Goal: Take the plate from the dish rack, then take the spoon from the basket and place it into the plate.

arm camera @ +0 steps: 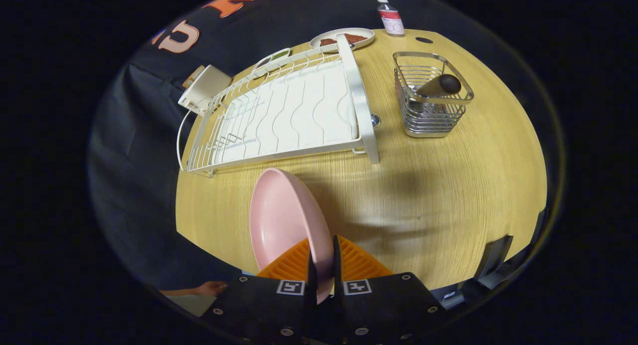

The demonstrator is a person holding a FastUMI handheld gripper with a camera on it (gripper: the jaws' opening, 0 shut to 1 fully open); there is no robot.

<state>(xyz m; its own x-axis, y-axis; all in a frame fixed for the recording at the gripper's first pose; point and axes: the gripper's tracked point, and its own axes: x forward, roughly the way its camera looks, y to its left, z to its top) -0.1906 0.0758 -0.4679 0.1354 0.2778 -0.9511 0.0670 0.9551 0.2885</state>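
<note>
a kitchen-style test booth: wooden table (pixel 448 185), dish rack (pixel 294 110), wire basket (pixel 431 103), black cloth wall (pixel 129 160)

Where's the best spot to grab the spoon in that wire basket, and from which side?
Take the spoon by its dark handle end, the part that sticks up above the wire basket rim. Come down from above, since the basket walls block its sides. The handle leans, so tilt to match. The claw is now shut on the pink plate.
</note>
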